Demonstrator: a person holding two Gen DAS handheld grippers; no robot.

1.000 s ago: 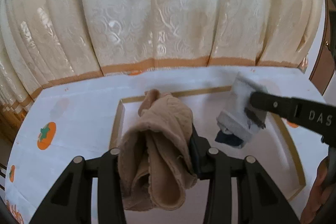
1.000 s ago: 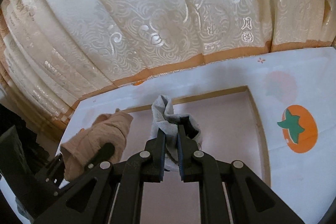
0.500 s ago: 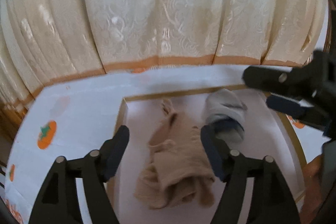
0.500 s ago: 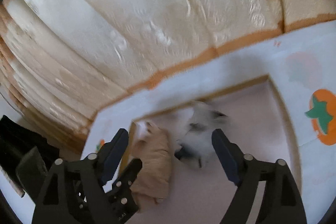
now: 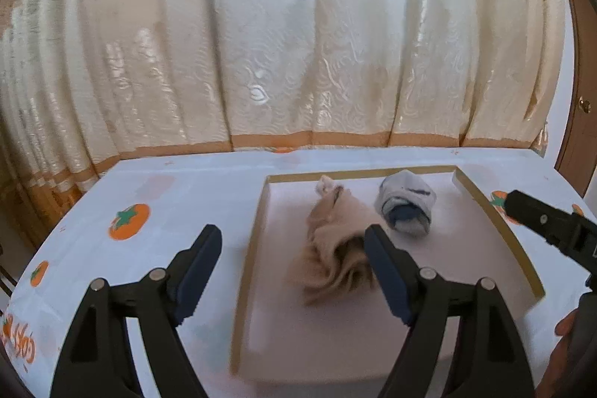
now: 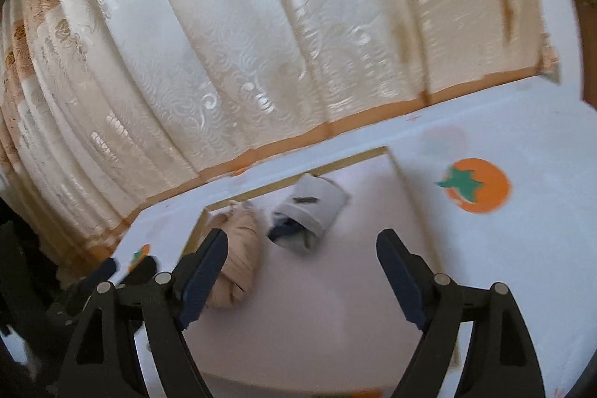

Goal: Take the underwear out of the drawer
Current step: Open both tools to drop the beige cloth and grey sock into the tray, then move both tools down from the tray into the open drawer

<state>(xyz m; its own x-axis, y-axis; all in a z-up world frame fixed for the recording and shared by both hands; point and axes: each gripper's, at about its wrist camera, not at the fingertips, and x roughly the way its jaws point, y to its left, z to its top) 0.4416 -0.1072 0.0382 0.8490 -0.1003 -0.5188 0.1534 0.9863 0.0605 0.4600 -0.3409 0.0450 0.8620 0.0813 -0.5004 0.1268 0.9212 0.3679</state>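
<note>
Both pieces of underwear lie loose in the shallow tray [image 5: 257,230] on the counter [image 5: 179,189] — the beige one [image 5: 335,248] toward its left side, the grey one [image 5: 406,207] just beside it, near the far rim. The left tool [image 5: 293,271] has just been opening and holds nothing; the right tool [image 6: 302,273] stands open and empty too. To finish the release cleanly, draw both tools straight back — jaws kept wide so no fold snags on a pad

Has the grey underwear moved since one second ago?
Yes. The grey underwear left the right gripper, whose jaws have just opened, and lies in the tray near its far rim.
</note>
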